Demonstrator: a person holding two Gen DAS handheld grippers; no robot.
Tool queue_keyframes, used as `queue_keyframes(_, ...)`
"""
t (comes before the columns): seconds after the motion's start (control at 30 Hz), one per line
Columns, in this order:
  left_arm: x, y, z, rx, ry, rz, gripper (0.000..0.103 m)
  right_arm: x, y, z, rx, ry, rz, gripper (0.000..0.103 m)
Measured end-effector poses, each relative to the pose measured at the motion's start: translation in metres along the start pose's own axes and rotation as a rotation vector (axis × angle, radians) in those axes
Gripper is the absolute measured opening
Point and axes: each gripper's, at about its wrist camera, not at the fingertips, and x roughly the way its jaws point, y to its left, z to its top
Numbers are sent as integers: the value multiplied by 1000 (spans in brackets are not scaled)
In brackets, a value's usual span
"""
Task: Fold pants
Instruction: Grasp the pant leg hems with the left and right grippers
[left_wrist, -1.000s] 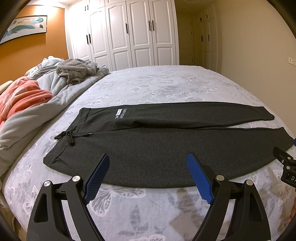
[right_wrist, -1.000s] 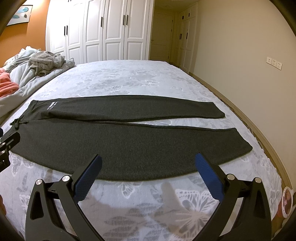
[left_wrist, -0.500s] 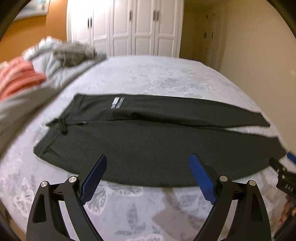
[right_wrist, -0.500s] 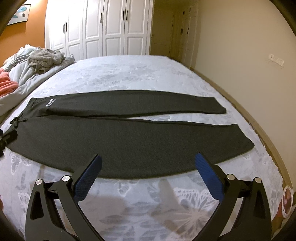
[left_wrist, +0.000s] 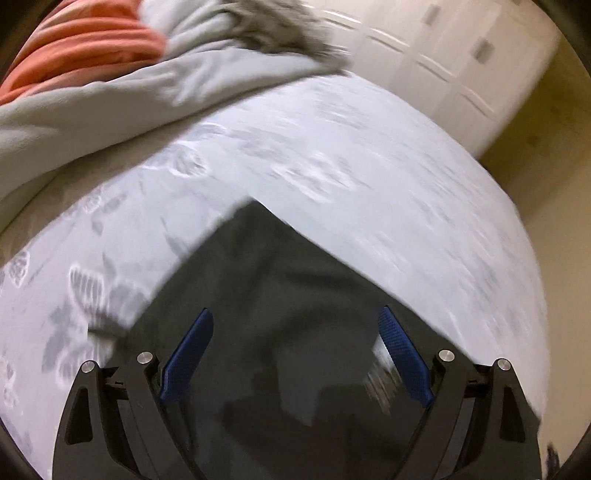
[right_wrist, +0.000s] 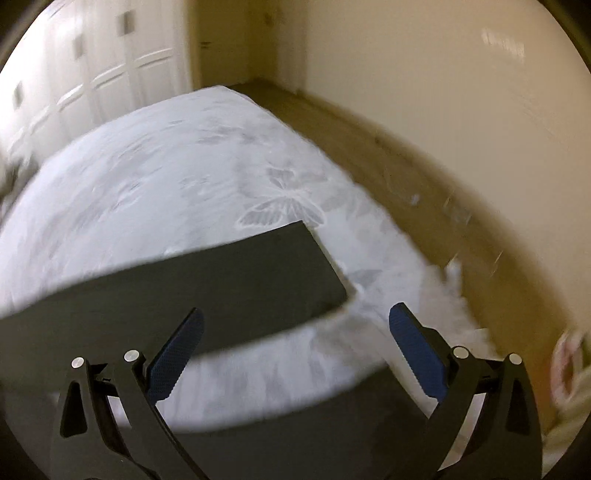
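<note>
Dark grey pants lie flat on the bed. In the left wrist view their waist end (left_wrist: 273, 295) fills the lower middle, and my left gripper (left_wrist: 295, 350) is open right above it, holding nothing. In the right wrist view the far leg's cuff end (right_wrist: 236, 280) lies ahead, and the near leg (right_wrist: 295, 443) shows at the bottom edge. My right gripper (right_wrist: 295, 350) is open over the strip of bedding between the two legs, holding nothing. Both views are blurred by motion.
The bed cover (left_wrist: 369, 184) is pale grey with butterfly prints. A grey duvet (left_wrist: 110, 103) and an orange blanket (left_wrist: 81, 44) are heaped at the left. White wardrobes (left_wrist: 461, 55) stand behind. The bed's right edge (right_wrist: 424, 258) drops to a wooden floor (right_wrist: 388, 147).
Both grippers have swung apart and down towards the pants: the left one to the waist end, the right one to the cuff end. Both stay open.
</note>
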Motion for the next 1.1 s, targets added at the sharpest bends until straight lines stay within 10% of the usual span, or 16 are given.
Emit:
queue_keyframes(0.33, 98, 1, 26, 13, -14, 98, 88, 114, 13, 36, 83, 115, 40, 98)
queue_keyframes(0.4, 100, -7, 27, 69, -34, 144, 58, 121, 22, 35, 40, 101, 0, 96)
queue_keyframes(0.47, 99, -9, 27, 105, -40, 212, 23, 118, 30, 33, -10, 51, 32, 26)
queue_keyframes(0.53, 85, 1, 31, 71, -46, 124, 10, 105, 30, 35, 13, 32, 119, 9)
queue_keyframes(0.87, -89, 46, -1, 86, -178, -165, 6, -67, -12, 7, -157, -272, 254, 8)
queue_keyframes(1.1, -122, 111, -87, 105, -52, -94, 11, -77, -76, -76, -150, -102, 244, 13)
